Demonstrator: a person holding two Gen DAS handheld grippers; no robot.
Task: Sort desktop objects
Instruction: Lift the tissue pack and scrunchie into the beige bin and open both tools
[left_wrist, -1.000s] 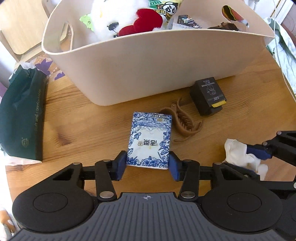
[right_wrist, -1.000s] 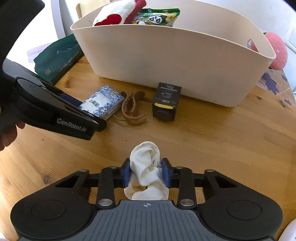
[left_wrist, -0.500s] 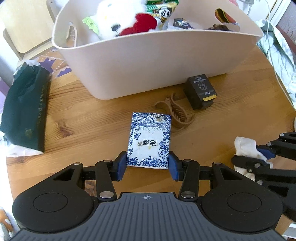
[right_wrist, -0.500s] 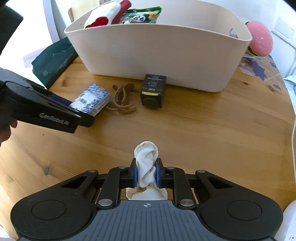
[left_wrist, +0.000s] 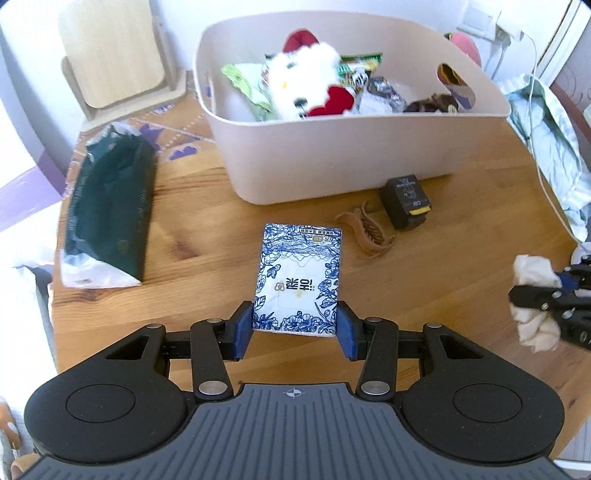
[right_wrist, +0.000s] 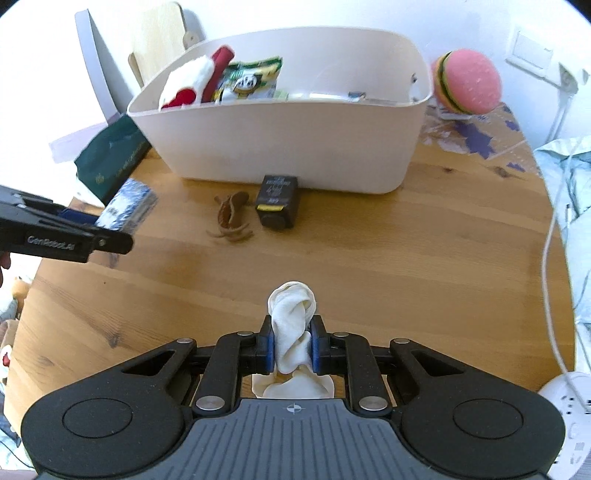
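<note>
Between L gripper (left_wrist: 294, 325) pads: tissue pack (left_wrist: 298, 278), clamped.

Wooden table (right_wrist: 388, 258): cream bin (right_wrist: 295, 147), brown hair claw (right_wrist: 231, 218), black box (right_wrist: 277, 201).

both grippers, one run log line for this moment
left gripper: shut on blue-and-white tissue pack | right gripper: shut on white crumpled cloth

both wrist views overlook the shared bin (left_wrist: 343, 155).
</note>
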